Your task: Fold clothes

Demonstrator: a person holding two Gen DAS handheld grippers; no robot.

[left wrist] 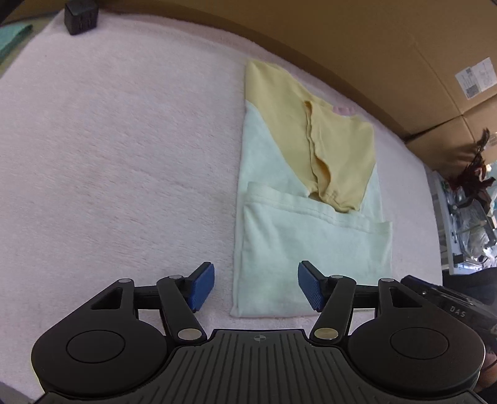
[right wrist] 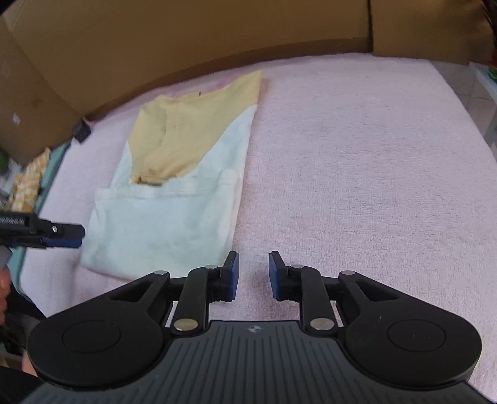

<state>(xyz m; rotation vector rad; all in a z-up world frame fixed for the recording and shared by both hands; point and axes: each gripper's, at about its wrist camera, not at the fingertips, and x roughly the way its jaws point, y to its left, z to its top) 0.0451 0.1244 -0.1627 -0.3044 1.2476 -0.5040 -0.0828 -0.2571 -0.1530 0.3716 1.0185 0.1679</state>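
Your folded pale mint and yellow cotton garment (left wrist: 310, 236) lies flat on the fluffy pink blanket (left wrist: 118, 149), its yellow sleeves tucked across the upper part and a hemmed white edge crossing the middle. Your left gripper (left wrist: 256, 287) hangs over the garment's near left corner with its blue-padded fingers (left wrist: 203, 287) spread wide and nothing between them. Your right gripper (right wrist: 254, 275) sits just beside the garment's near right corner, jaws parted a little over bare blanket, holding nothing. Brown cardboard boxes (right wrist: 186, 40) stand along the far edge, and a small black cube (left wrist: 80, 17) rests at the blanket's far left corner
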